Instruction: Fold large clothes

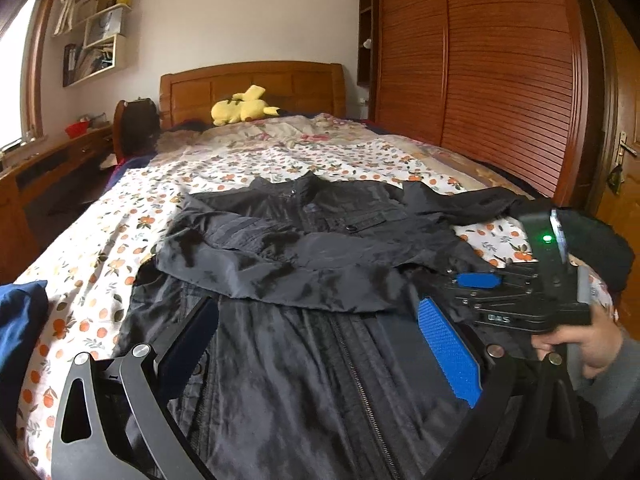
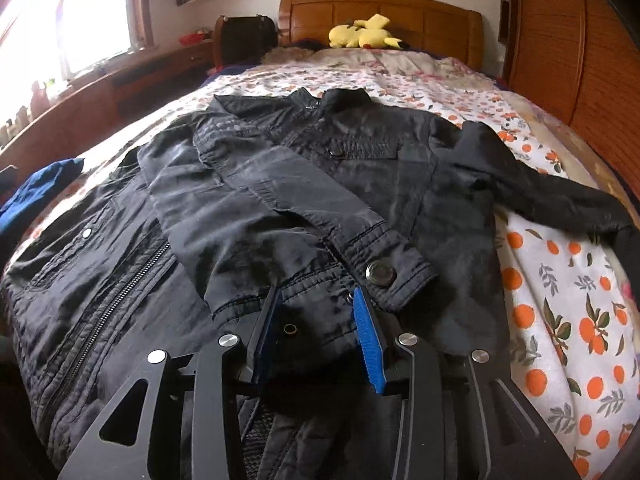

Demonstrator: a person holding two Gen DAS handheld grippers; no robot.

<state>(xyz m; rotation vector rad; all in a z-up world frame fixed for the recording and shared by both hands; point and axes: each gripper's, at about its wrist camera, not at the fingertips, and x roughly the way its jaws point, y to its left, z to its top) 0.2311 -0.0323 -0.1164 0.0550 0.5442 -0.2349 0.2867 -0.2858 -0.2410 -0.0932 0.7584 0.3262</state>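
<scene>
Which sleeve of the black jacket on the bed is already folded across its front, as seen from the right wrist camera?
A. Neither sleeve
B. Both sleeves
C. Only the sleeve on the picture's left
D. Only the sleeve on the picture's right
C: the left sleeve lies across the front of the jacket with its buttoned cuff near the hem, while the right sleeve is stretched out over the sheet.

The black jacket (image 2: pixel 304 184) is thin woven cloth with a faint sheen, creased, with a metal zipper (image 2: pixel 116 292) and a dull metal snap button (image 2: pixel 381 272). Beneath it, the orange-print bedsheet (image 2: pixel 568 320) is matt cotton-like cloth. Behind the jacket, the headboard (image 2: pixel 384 12) is glossy varnished wood, and the yellow plush toy (image 2: pixel 364 34) looks soft and fuzzy.
</scene>
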